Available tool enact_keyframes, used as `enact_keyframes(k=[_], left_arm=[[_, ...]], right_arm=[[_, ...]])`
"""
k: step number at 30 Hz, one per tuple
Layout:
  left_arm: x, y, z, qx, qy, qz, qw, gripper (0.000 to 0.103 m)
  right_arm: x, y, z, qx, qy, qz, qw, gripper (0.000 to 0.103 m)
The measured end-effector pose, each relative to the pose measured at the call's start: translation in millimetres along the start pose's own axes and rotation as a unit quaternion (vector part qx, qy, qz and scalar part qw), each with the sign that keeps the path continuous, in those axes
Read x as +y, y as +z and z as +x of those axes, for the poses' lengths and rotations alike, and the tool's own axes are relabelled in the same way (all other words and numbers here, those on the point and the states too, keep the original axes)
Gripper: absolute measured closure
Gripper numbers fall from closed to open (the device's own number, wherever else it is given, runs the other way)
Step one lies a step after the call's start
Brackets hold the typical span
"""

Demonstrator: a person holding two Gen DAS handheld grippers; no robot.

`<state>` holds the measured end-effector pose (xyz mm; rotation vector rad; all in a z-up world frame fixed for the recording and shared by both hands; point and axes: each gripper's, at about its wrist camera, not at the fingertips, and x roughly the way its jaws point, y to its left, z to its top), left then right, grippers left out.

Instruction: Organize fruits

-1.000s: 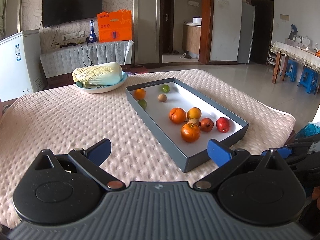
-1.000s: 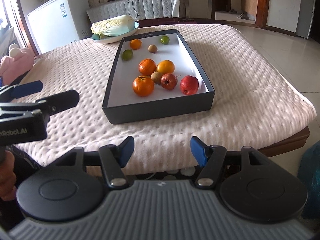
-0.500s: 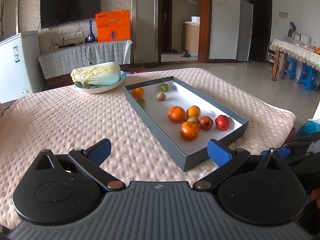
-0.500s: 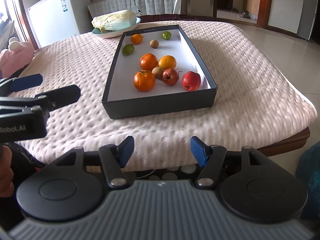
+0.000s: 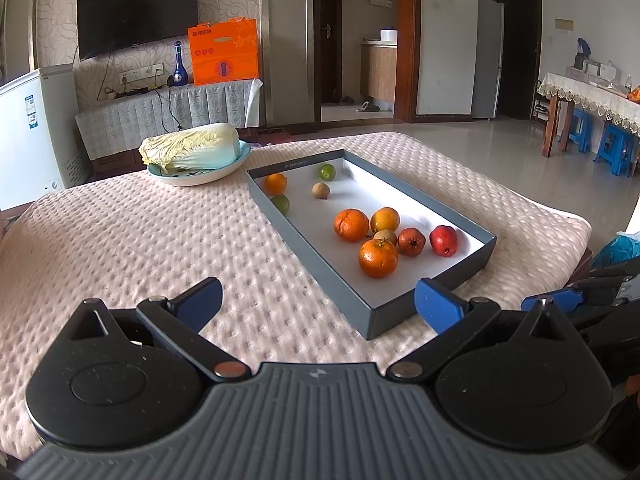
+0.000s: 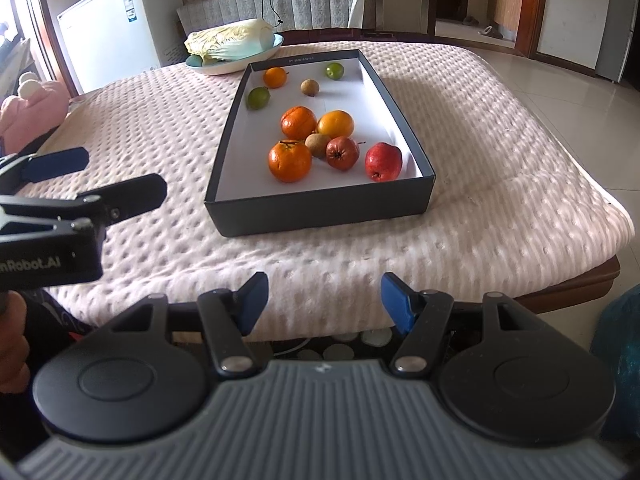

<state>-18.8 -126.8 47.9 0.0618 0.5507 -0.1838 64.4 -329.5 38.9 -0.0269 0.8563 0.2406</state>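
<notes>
On the tabletop (image 6: 500,168), under its pink dimpled cover, you have a shallow dark box (image 6: 320,212) with a white floor, and all the fruit lies inside it. Near your end sit three oranges (image 6: 289,161), a brown kiwi (image 6: 317,145) touching them, a dark red fruit (image 6: 342,153) and, slightly apart, a red apple (image 6: 383,161). At the far end a small orange (image 6: 275,77), two green fruits (image 6: 258,97) and another kiwi (image 6: 309,87) lie well apart from one another. Just beyond the box's far left corner a plate (image 5: 200,176) carries a napa cabbage (image 5: 192,151). The box's low wall is what stands between your fingers and the fruit. Your left hand-held gripper (image 5: 318,304) is released and holds nothing, hanging over the cover with the box's near corner between its fingers. Your right hand-held gripper (image 6: 324,300) is likewise released and bare, poised off the tabletop's near edge. A pink plush toy (image 6: 32,112) lies off to the left, near a white freezer (image 6: 116,28).
</notes>
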Motion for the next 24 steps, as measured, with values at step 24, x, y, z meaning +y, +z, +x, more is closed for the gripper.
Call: enact_keyframes(k=[24], left_arm=[[-0.2, -1.6, -2.3, -0.008, -0.004, -0.003, 1.0, 0.001]], right_arm=[[1.1, -1.2, 1.7, 0.005, -0.003, -0.005, 1.0, 0.039]])
